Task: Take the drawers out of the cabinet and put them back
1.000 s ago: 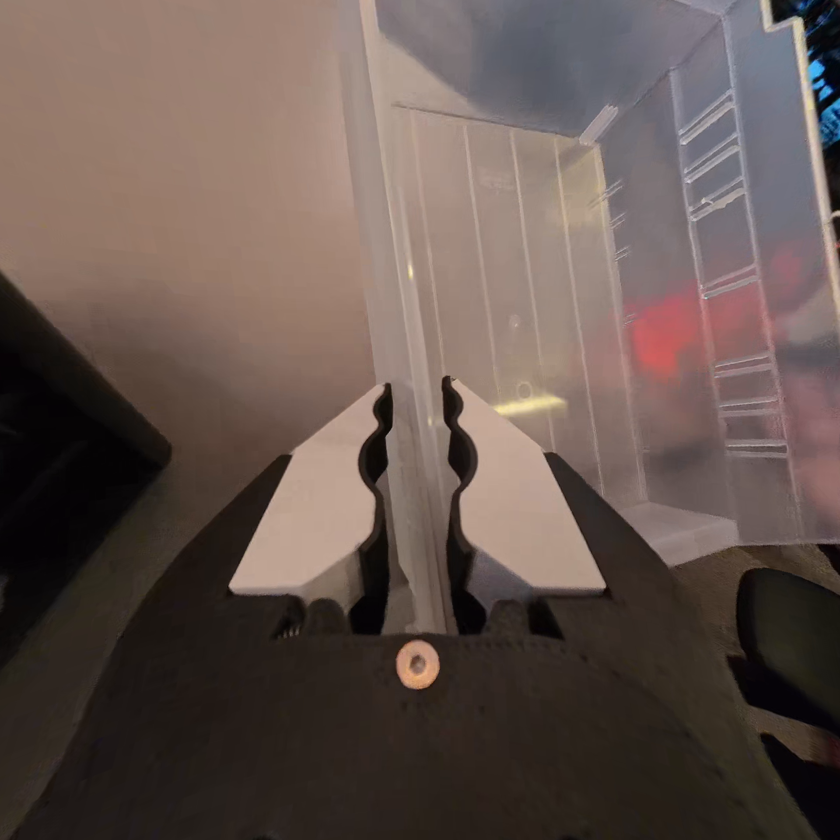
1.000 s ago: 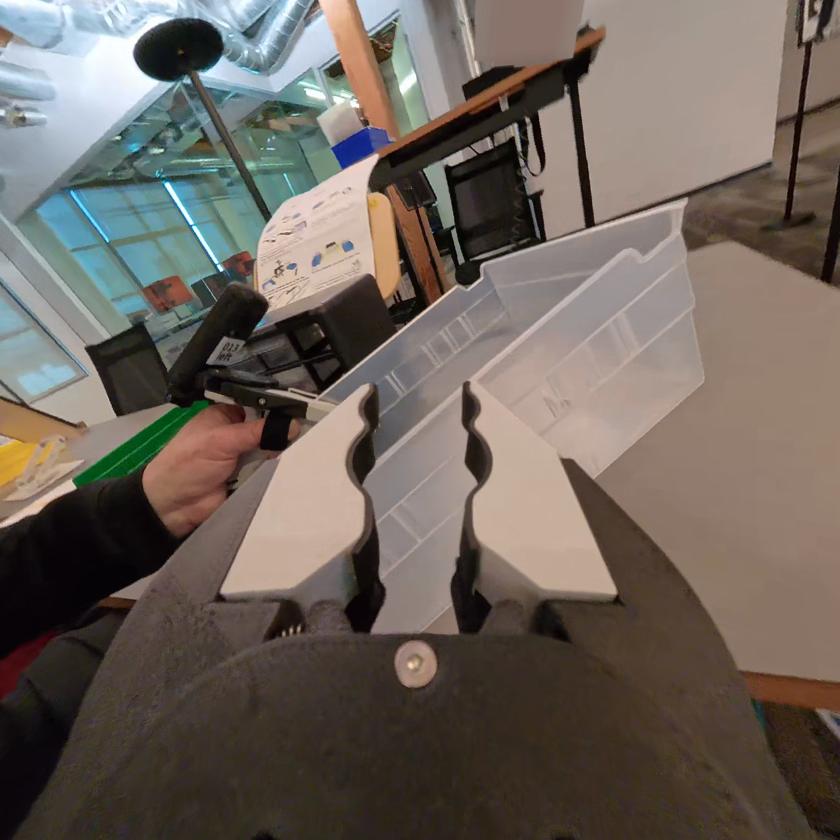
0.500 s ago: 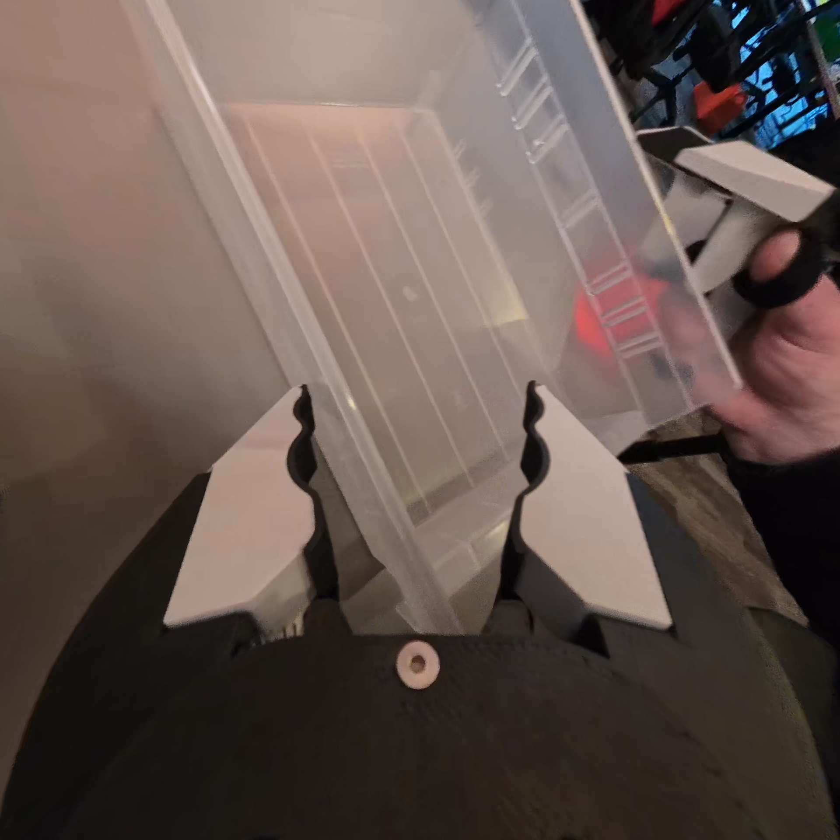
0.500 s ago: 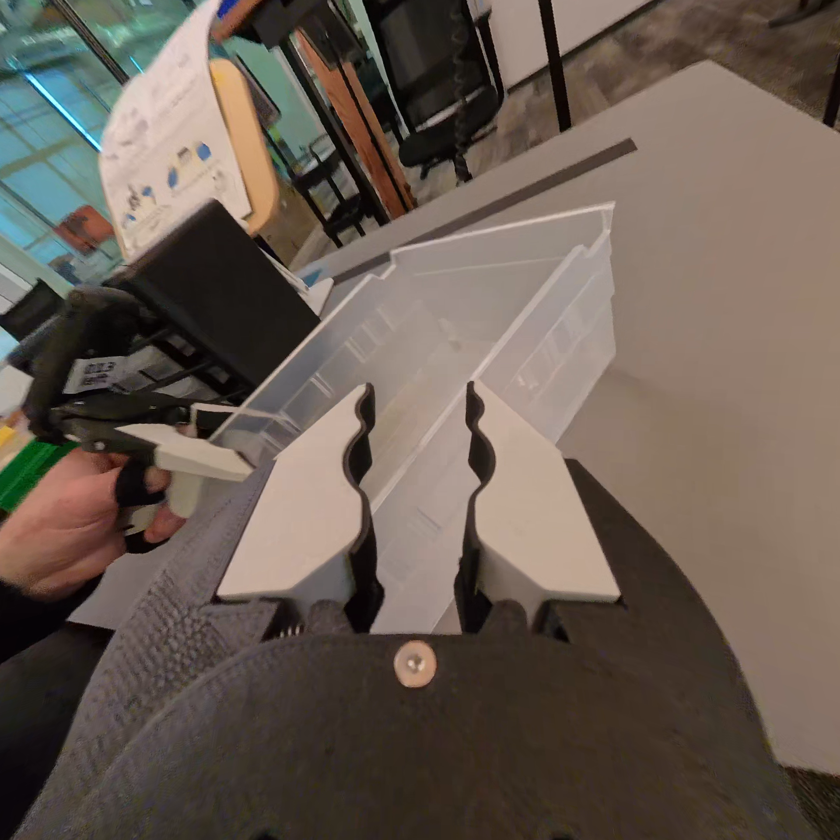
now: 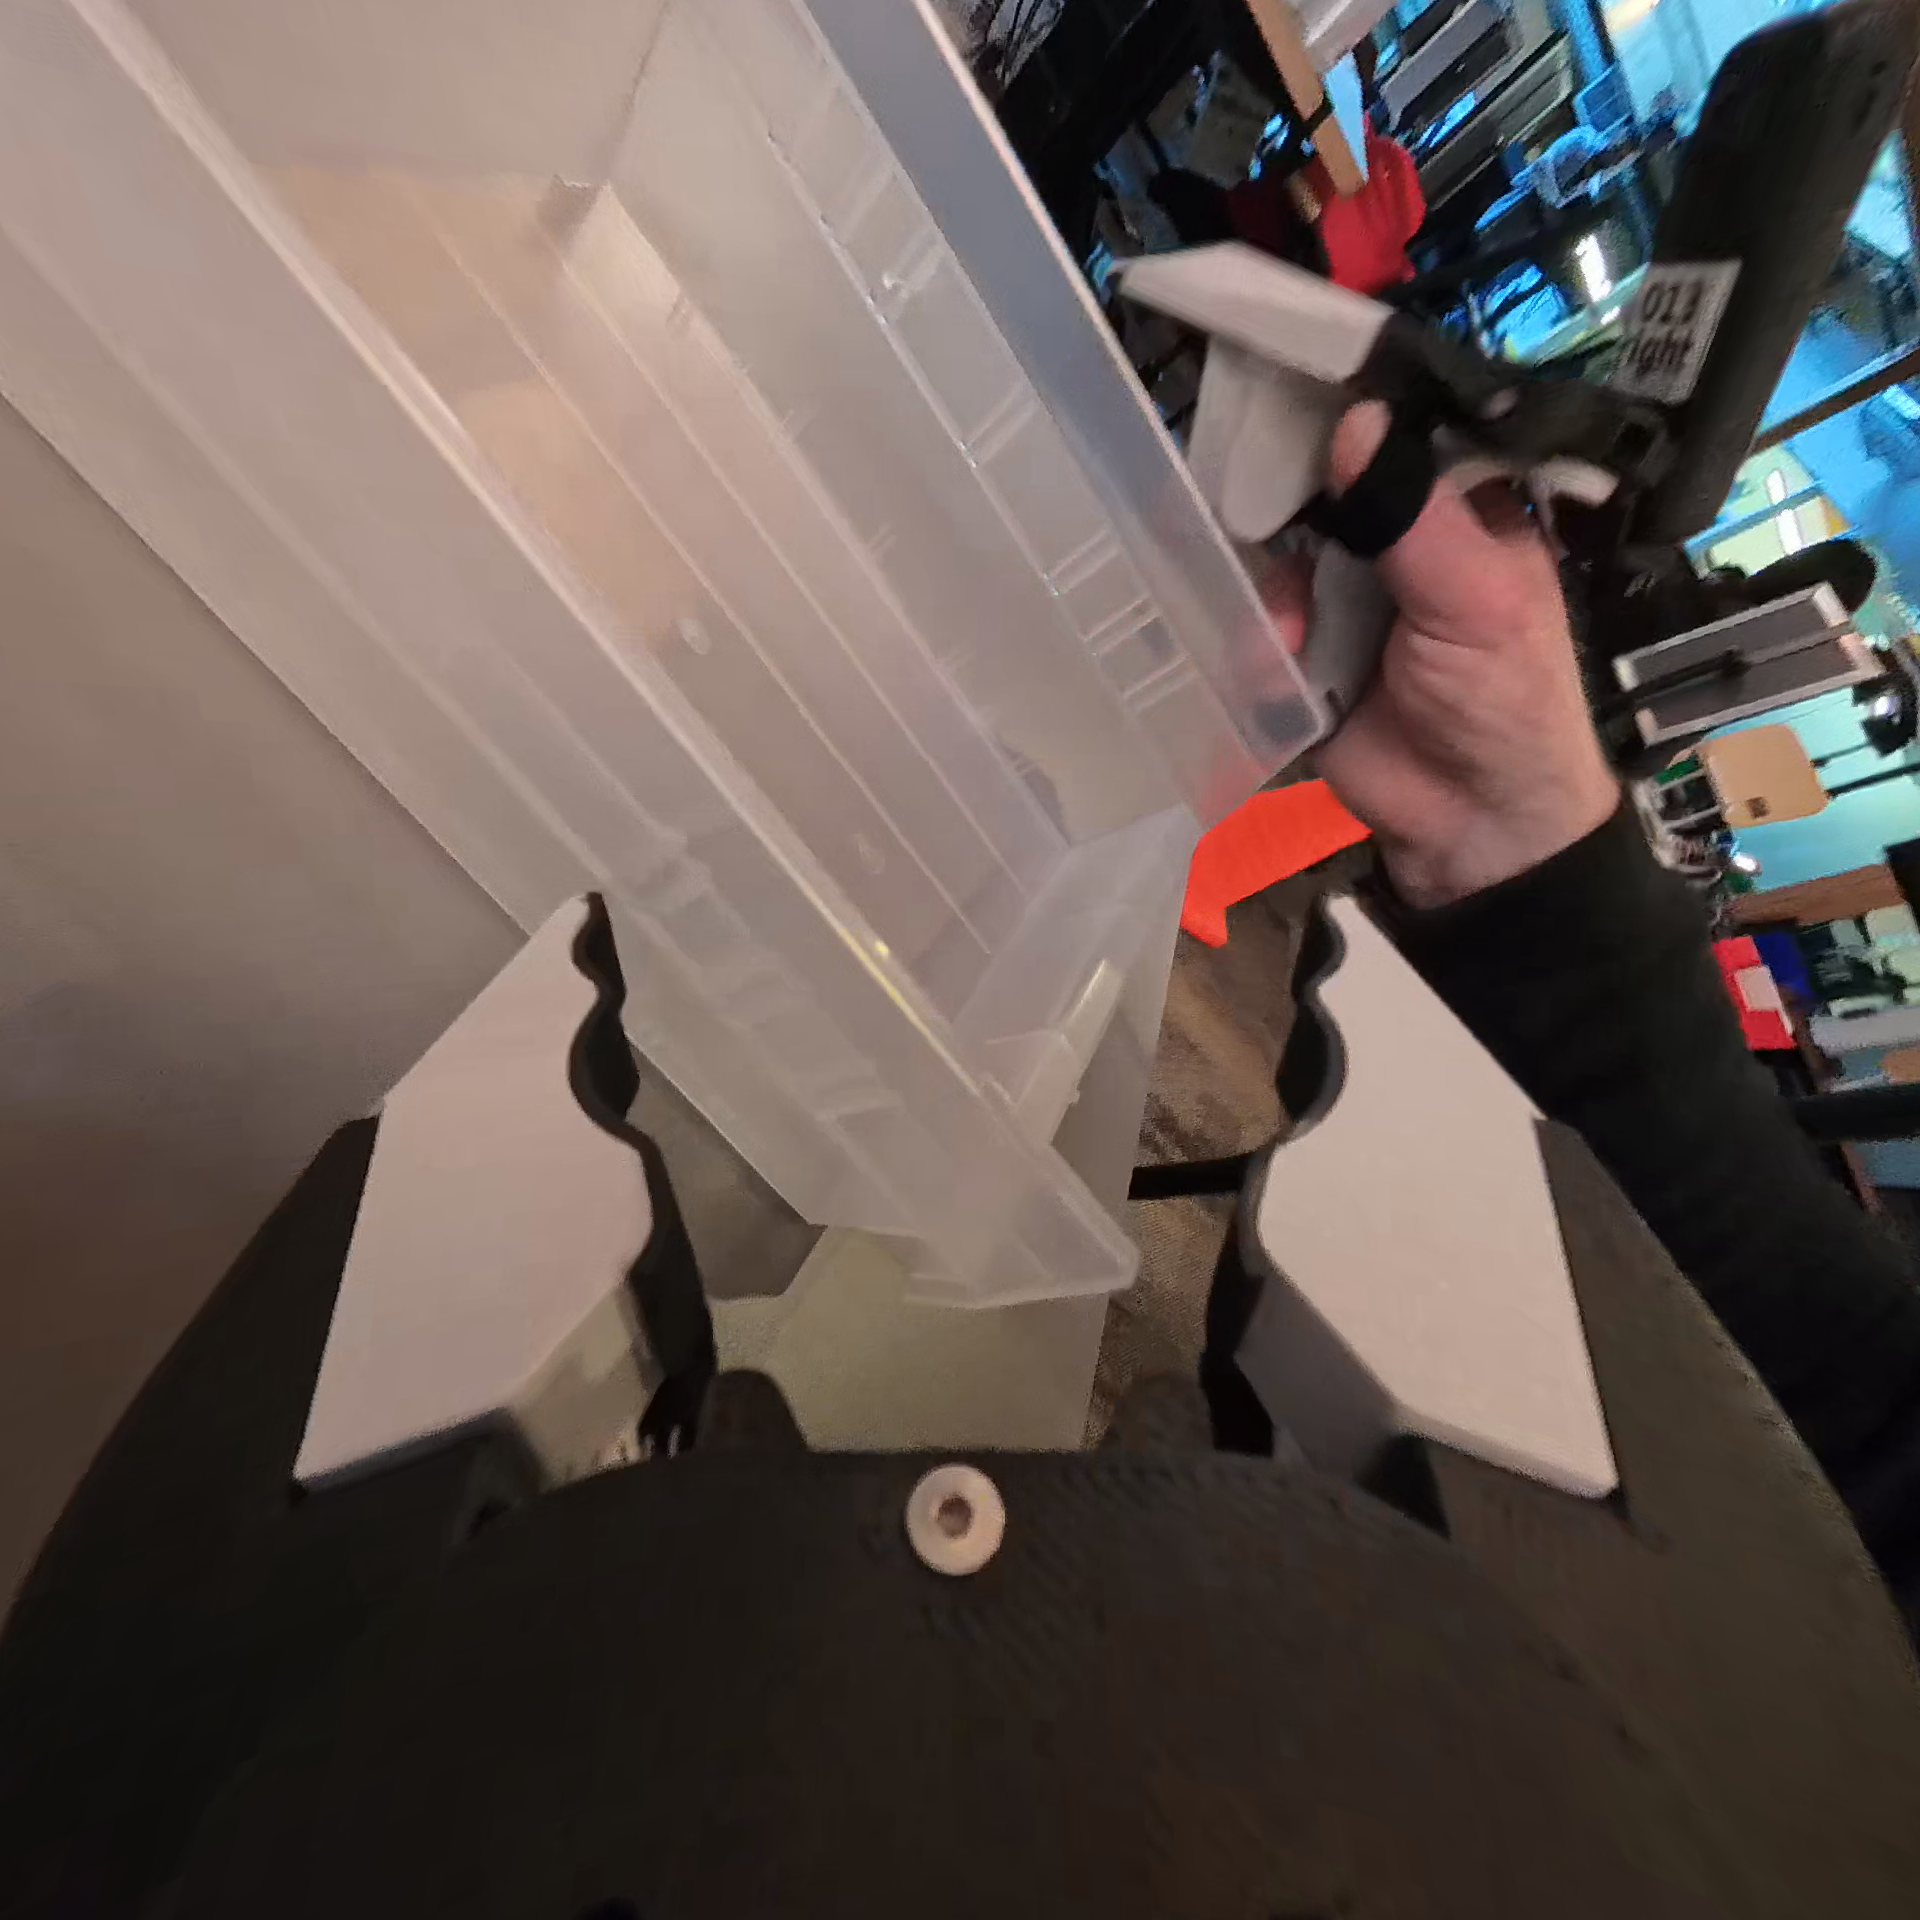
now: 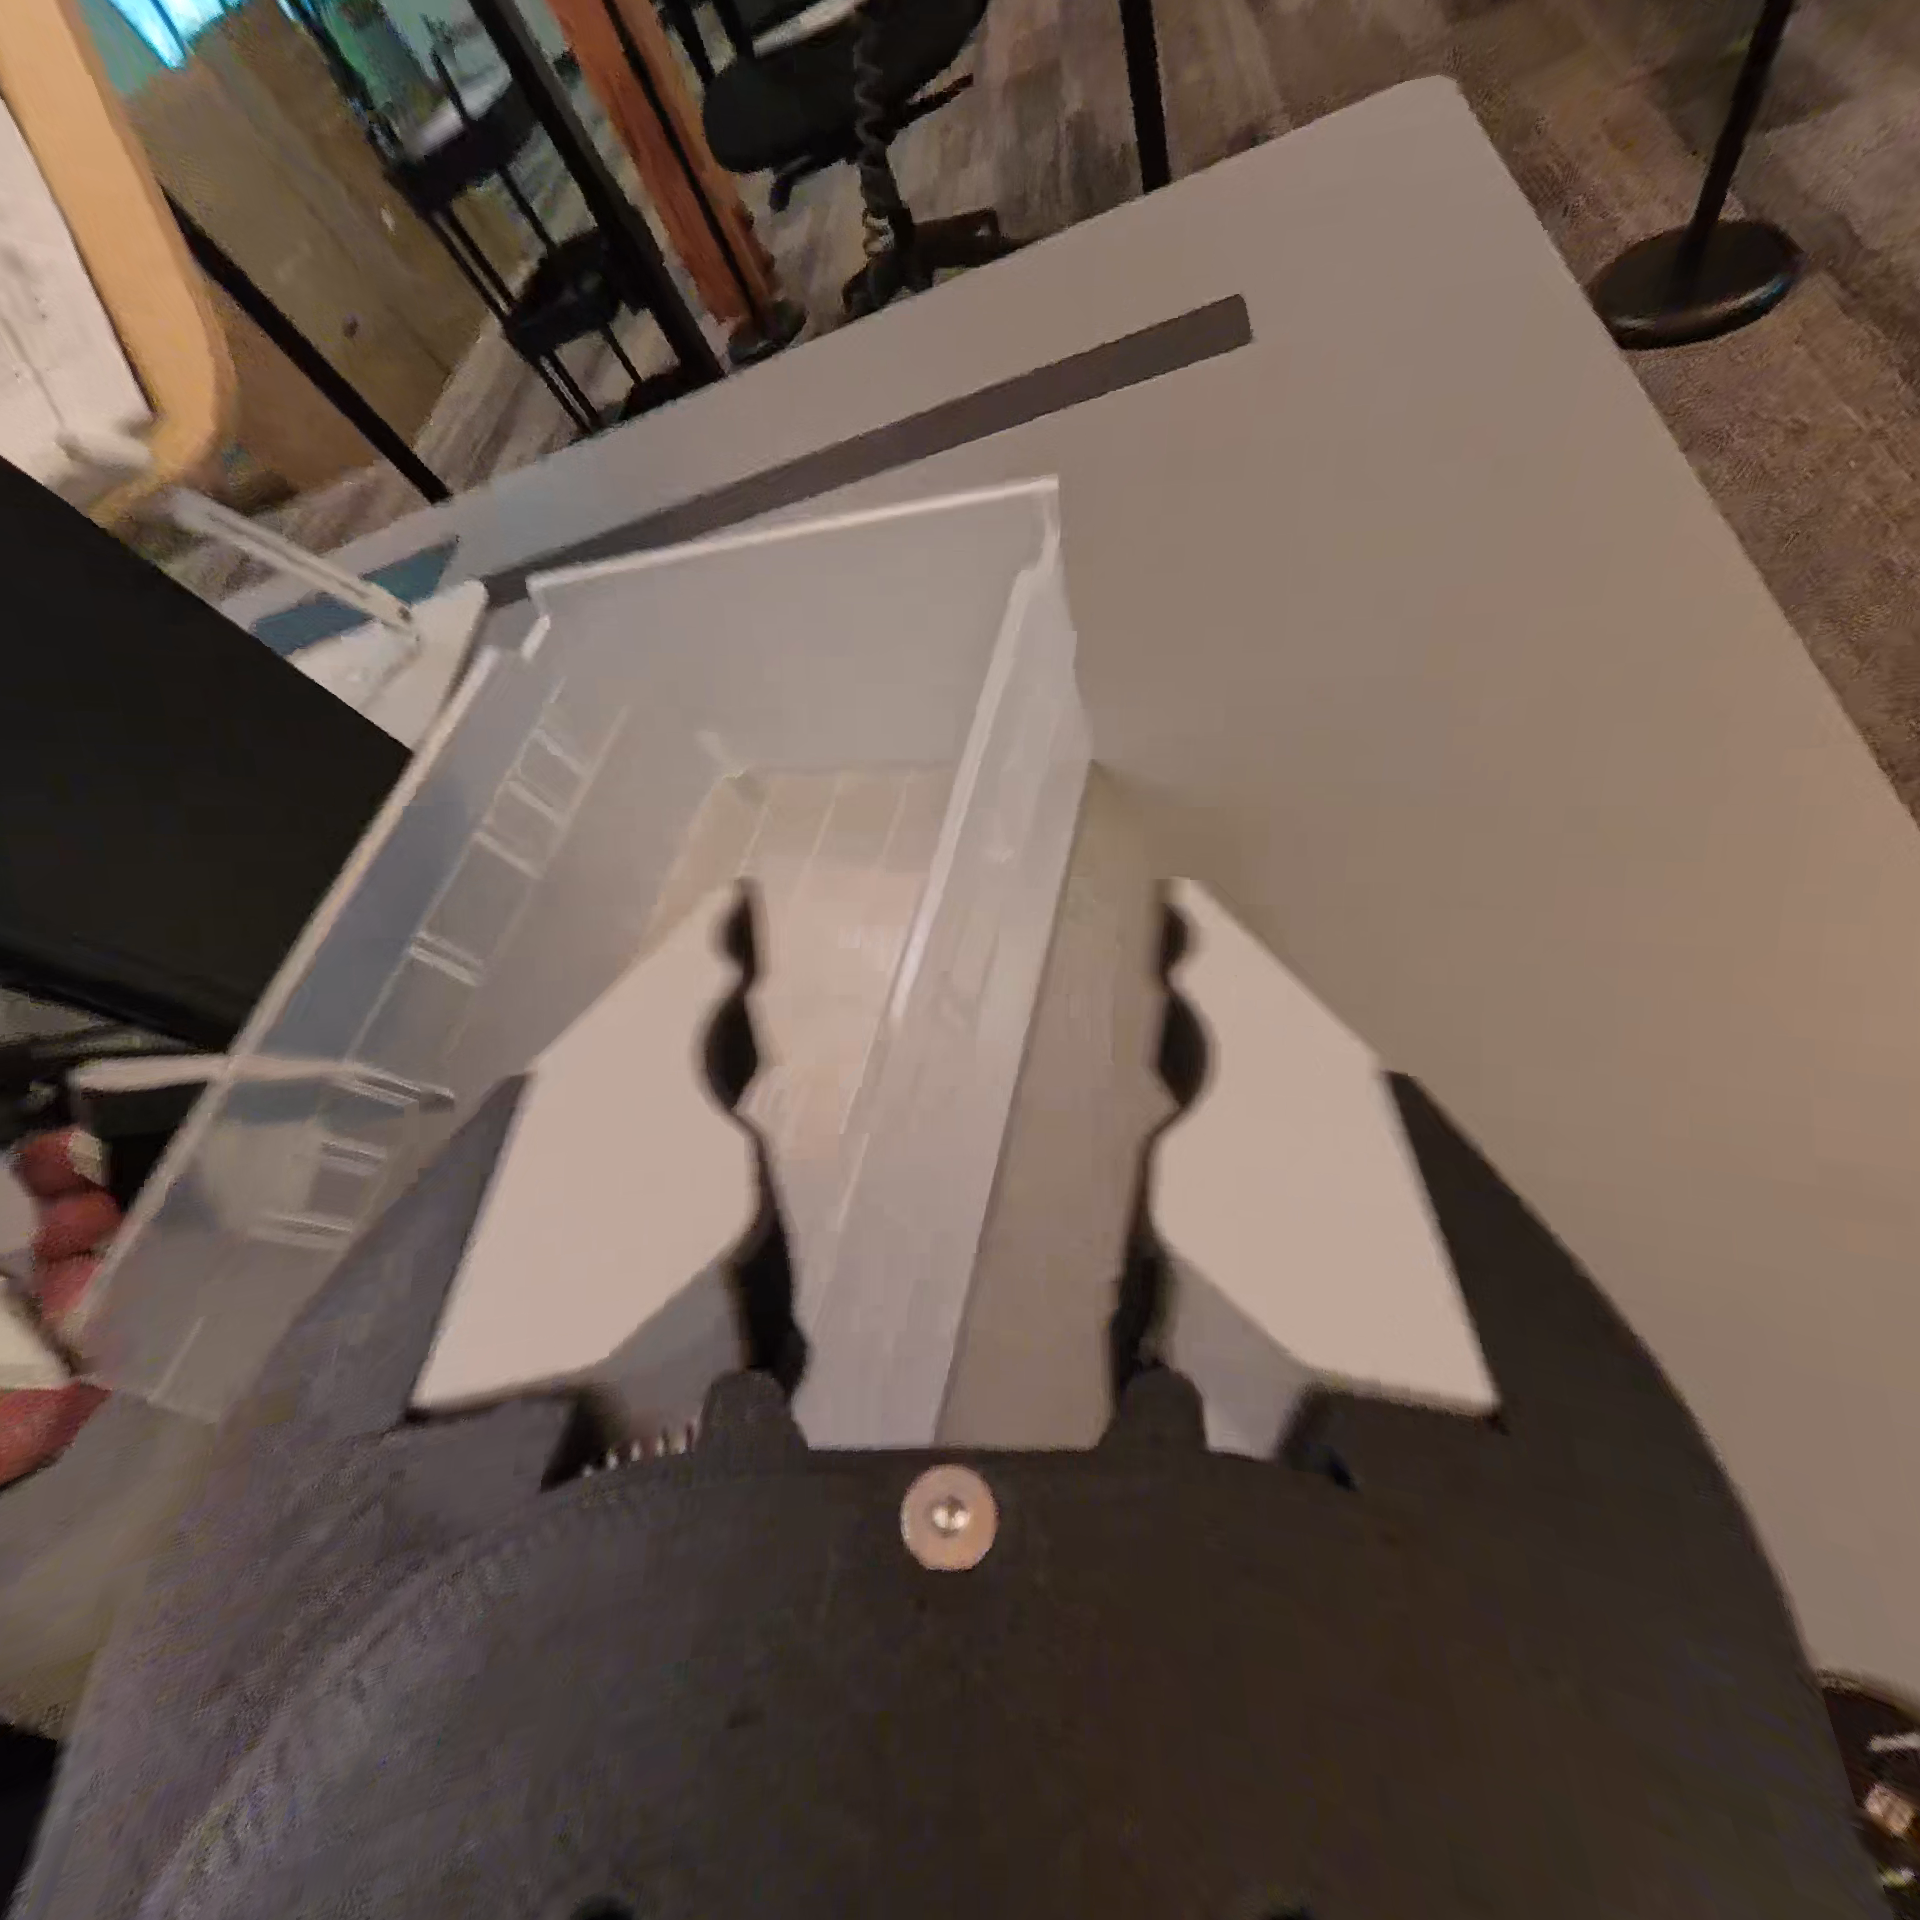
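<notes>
A clear plastic drawer is out of the cabinet and sits low on or just over the grey table. I cannot tell if it touches the table. My left gripper is wide open, with the drawer's near corner loose between its fingers. My right gripper is open, and the drawer's right side wall stands between its fingers. The right gripper, held by a hand, also shows in the left wrist view at the drawer's far wall. The black cabinet is at the left.
A dark strip crosses the table beyond the drawer. The table's right edge runs close by, with a stanchion base and an office chair on the floor past it. An orange object lies below the drawer.
Both grippers have opened and let go of the drawer's walls. The drawer has come down and levelled out toward the table, and the views have tipped downward.
</notes>
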Available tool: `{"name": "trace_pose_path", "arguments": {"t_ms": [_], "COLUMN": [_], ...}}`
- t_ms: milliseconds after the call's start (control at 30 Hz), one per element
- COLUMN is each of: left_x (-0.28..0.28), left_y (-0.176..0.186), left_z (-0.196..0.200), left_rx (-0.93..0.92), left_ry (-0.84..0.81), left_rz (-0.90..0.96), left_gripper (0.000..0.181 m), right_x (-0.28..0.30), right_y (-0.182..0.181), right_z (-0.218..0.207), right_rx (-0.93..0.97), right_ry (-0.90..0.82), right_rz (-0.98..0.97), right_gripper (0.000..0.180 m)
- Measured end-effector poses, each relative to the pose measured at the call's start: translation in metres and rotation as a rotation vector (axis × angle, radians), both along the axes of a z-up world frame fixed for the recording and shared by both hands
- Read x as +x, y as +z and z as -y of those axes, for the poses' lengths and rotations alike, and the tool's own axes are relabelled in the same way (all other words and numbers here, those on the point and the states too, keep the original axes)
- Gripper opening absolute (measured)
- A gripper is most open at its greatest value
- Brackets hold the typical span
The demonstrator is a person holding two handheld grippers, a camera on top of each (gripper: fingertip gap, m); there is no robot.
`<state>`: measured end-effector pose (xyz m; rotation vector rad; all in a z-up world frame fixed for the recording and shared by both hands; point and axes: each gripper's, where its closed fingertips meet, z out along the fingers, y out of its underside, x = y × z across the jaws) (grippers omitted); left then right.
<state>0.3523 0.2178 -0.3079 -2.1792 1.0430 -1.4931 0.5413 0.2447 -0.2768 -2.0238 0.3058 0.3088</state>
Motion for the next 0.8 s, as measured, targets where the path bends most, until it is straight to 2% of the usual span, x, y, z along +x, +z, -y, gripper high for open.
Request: {"name": "trace_pose_path", "arguments": {"t_ms": [33,133,300,333,433,533,700,800], "left_x": [-0.004,-0.015,-0.026,-0.024,-0.012,0.006,0.033,0.043], "left_y": [-0.001,0.004,0.003,0.002,-0.002,-0.001,-0.003,-0.01], "left_z": [0.004,0.022,0.057,0.063,0.068,0.056,0.017,-0.015], "left_rx": [0.0,-0.05,-0.01,0.013,0.073,0.078,0.1,0.201], "left_ry": [-0.016,-0.044,-0.093,-0.106,-0.123,-0.096,-0.046,-0.013], "left_rz": [-0.001,0.029,0.029,0.026,-0.012,-0.018,-0.043,-0.094], "left_gripper": [0.122,0.116,0.113,0.111,0.112,0.119,0.122,0.125], "right_x": [-0.001,-0.018,-0.066,-0.069,-0.056,-0.038,-0.014,-0.012], "right_y": [0.006,0.02,-0.02,-0.026,-0.029,-0.027,-0.028,-0.025], "right_z": [0.005,0.032,0.08,0.081,0.072,0.05,0.003,-0.024], "right_rx": [0.014,0.048,-0.12,-0.125,-0.113,-0.094,-0.103,-0.073], "right_ry": [-0.007,-0.021,0.024,0.019,-0.041,-0.062,-0.034,0.016], "right_rz": [-0.031,0.033,0.189,0.204,0.257,0.201,0.226,0.136], "right_gripper": [0.086,0.088,0.071,0.078,0.076,0.073,0.073,0.073]}}
